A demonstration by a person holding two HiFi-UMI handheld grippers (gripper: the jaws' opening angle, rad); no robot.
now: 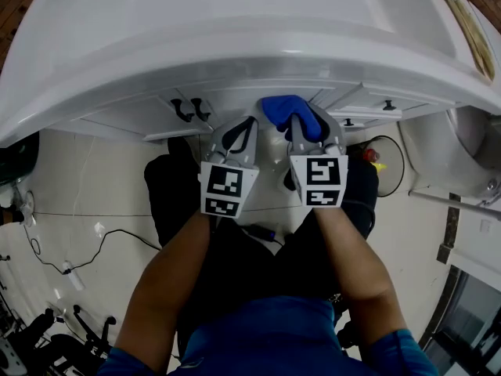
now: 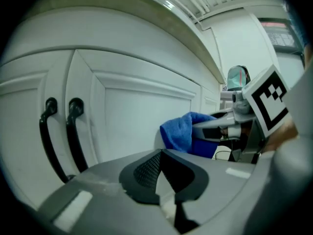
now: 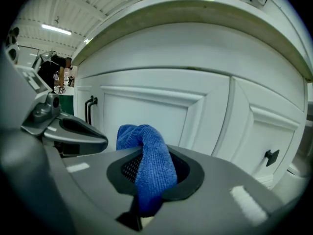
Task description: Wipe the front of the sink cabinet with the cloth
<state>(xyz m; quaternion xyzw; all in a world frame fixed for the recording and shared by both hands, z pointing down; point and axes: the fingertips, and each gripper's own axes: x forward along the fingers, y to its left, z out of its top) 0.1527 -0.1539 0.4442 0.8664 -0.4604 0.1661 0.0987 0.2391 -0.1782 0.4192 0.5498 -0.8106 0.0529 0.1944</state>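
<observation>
The white sink cabinet front (image 1: 235,100) sits under the basin (image 1: 235,30), with a panelled door (image 3: 146,114) close ahead. My right gripper (image 3: 146,182) is shut on a blue cloth (image 3: 150,163) that drapes over its jaws. The bunched cloth (image 1: 284,112) is up against the cabinet's middle panel. My left gripper (image 1: 239,135) is just left of it, shut with nothing in it, its jaws (image 2: 164,175) aimed at the door. From there the cloth (image 2: 178,131) and the right gripper (image 2: 220,126) show to the right.
Two black bar handles (image 2: 61,131) sit left of the panel, and a black knob (image 3: 270,156) is on the right door. A black cable (image 1: 102,241) trails over the tiled floor. A white fixture (image 1: 470,147) stands at right. The person's legs are below the grippers.
</observation>
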